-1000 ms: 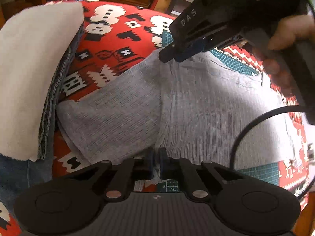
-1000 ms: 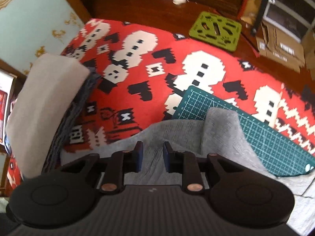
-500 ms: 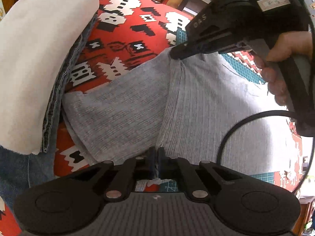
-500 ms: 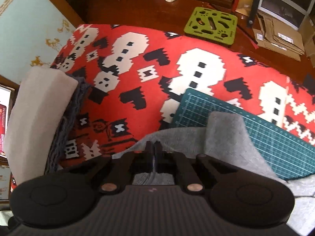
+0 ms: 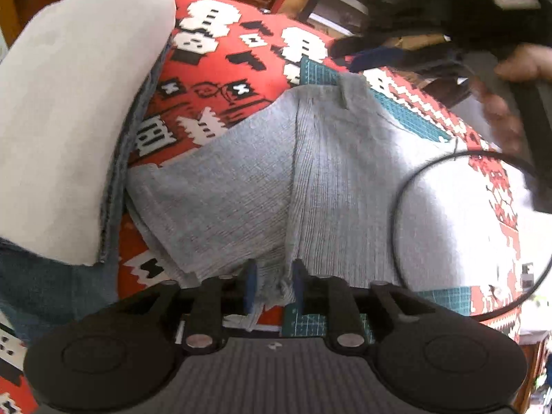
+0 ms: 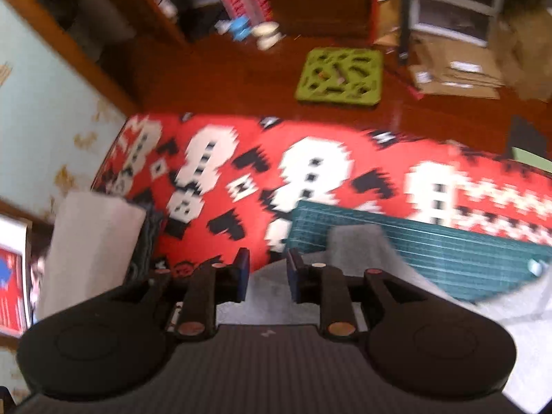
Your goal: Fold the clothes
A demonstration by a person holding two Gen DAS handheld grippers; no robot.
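The left gripper (image 5: 272, 284) stood with its fingers spread apart, a bunched edge of the grey garment (image 5: 310, 179) lying loose between them and nothing pinched. The right gripper (image 6: 264, 270) was likewise parted, hovering over the garment's far corner without gripping it. The garment lay across the green cutting mat (image 6: 431, 252) on the red patterned blanket (image 5: 224, 79). Only the left view showed the person's hand (image 5: 507, 96) at 2 o'clock and the folded stack (image 5: 72, 110) at 9; only the right view showed the green floor mat (image 6: 339, 76) at 12.
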